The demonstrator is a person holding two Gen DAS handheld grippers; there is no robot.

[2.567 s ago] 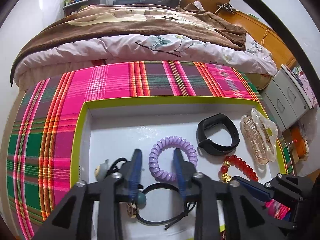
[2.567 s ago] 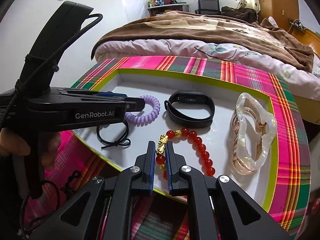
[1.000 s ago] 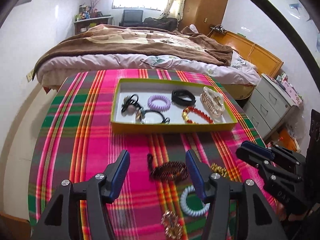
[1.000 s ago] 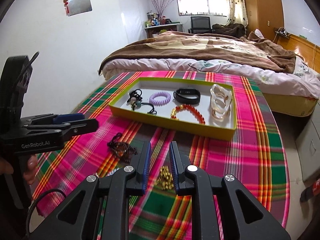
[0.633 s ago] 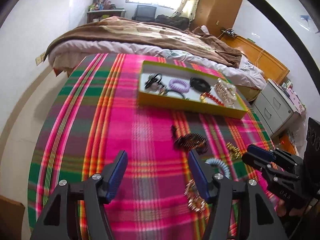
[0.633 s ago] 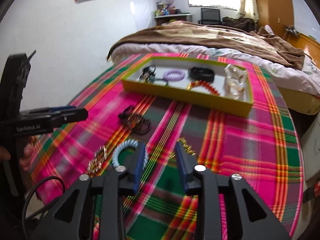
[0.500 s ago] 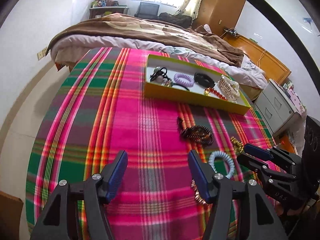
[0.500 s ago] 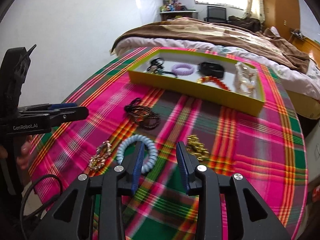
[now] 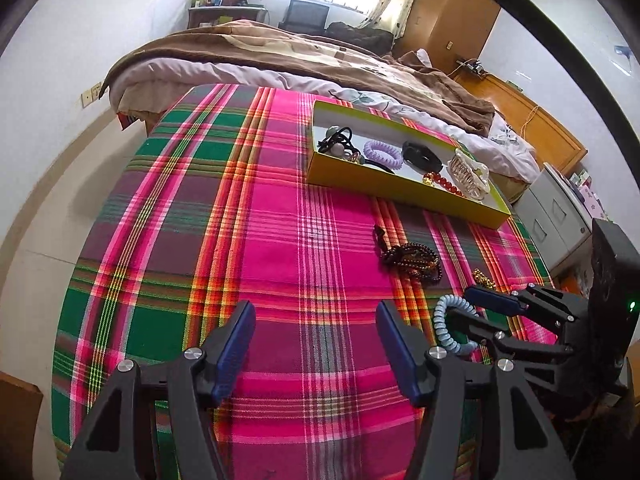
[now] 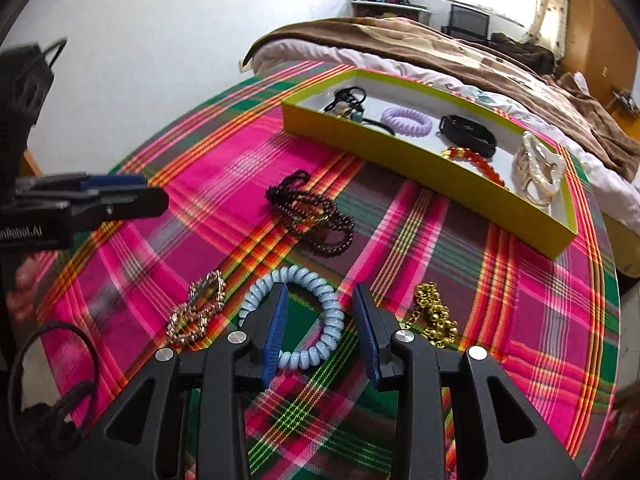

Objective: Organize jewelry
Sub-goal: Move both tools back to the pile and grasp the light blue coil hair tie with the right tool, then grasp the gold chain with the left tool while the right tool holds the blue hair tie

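Observation:
A yellow-green tray [image 10: 420, 158] on the plaid cloth holds black hair ties, a purple coil tie [image 10: 406, 120], a black band, red beads and a clear claw clip [image 10: 538, 168]. On the cloth lie a dark bead bracelet [image 10: 312, 214], a light blue coil tie [image 10: 300, 316], a gold link bracelet [image 10: 198, 312] and a gold chain [image 10: 434, 316]. My right gripper [image 10: 320, 332] is open, low over the blue coil, its fingers straddling the coil's right side. My left gripper [image 9: 316, 340] is open and empty over bare cloth. The blue coil [image 9: 446, 326] shows right of it.
A bed with a brown blanket [image 9: 300, 56] stands behind the table. A white drawer cabinet [image 9: 560, 216] stands right of the table. The table edge curves near on the left.
Both grippers pulled back from the tray toward the near side of the table. The right gripper has opened and dropped low over the blue coil tie. The left gripper moved left.

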